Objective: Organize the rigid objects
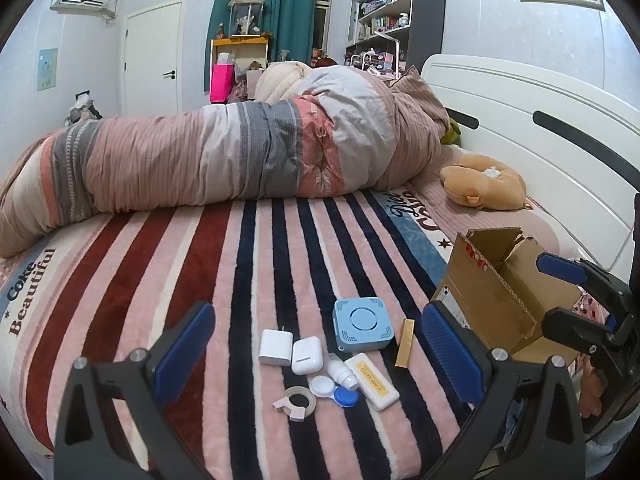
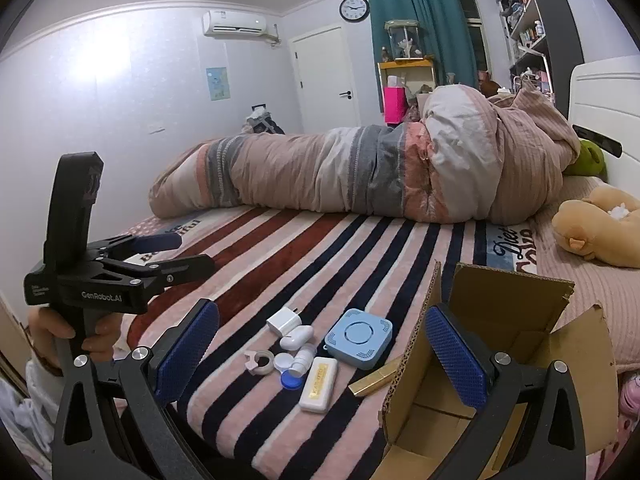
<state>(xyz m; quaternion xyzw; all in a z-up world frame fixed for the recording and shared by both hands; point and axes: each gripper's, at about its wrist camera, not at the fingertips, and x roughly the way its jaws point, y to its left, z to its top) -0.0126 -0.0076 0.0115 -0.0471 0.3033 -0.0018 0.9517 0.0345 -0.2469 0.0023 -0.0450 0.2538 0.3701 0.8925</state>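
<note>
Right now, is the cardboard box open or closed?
Open: the cardboard box has its flaps standing up, and its bare inside shows in the right wrist view.

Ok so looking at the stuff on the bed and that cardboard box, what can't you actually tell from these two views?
- Cardboard box floor: left wrist view, hidden by its near wall; right wrist view, partly behind the right gripper's finger.
- Gold bar: right wrist view, far end behind the box flap.
- White case label: too small to read in either view.
- Contact lens case: contents not visible, lids on.
</note>
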